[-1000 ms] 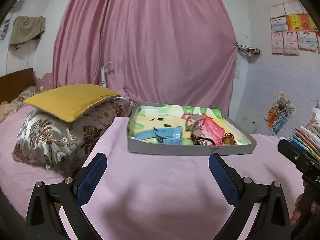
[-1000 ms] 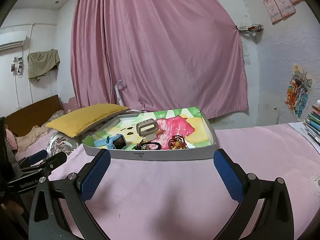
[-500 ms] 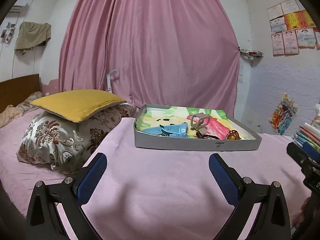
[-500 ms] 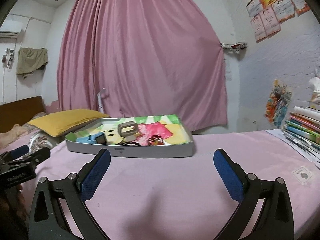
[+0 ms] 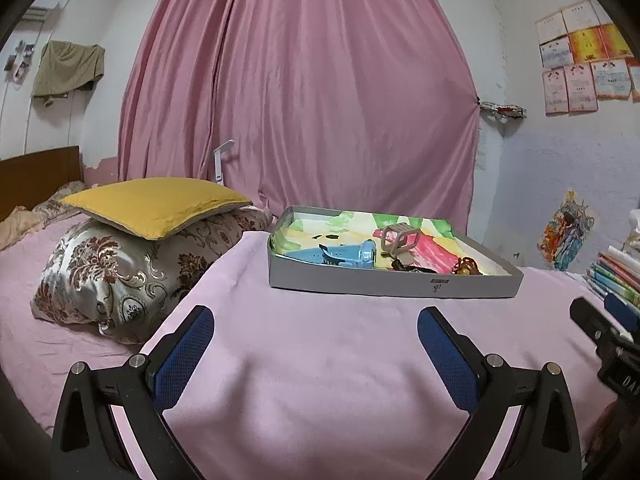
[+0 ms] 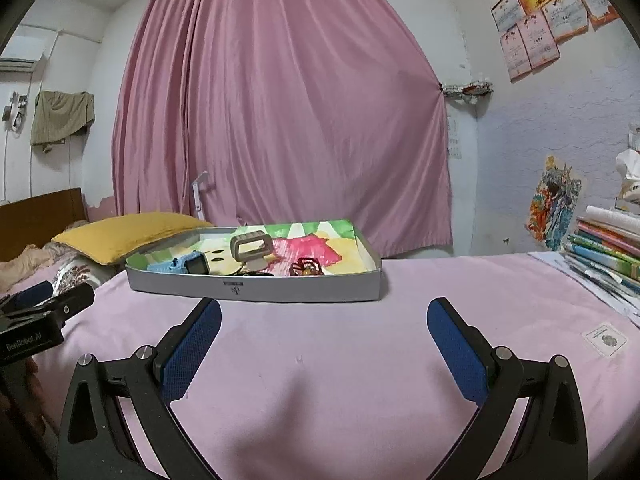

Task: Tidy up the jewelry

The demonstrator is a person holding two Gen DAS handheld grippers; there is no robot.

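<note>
Grey tray point(image 6: 256, 290) of jewelry, beyond both gaping, empty hand-held grippers

Bare pink blanket point(image 6: 320, 360) lies open between both spread grippers and the grey tray point(image 6: 256, 290), with nothing in the way. Left of the tray, stacked pillows point(image 5: 132, 256) crowd the bed; to its right, a pile of books point(image 6: 604, 248) borders the blanket. The curtain point(image 5: 304, 100) hangs close behind the tray.

Black angular frames on left gripper point(image 5: 314, 338) and right gripper point(image 6: 324, 330). Jaws faced with blue mesh-textured pads point(image 5: 182, 354). Silver screws point(image 6: 501, 352) at pivots. White lettering on left gripper body, partly legible.
</note>
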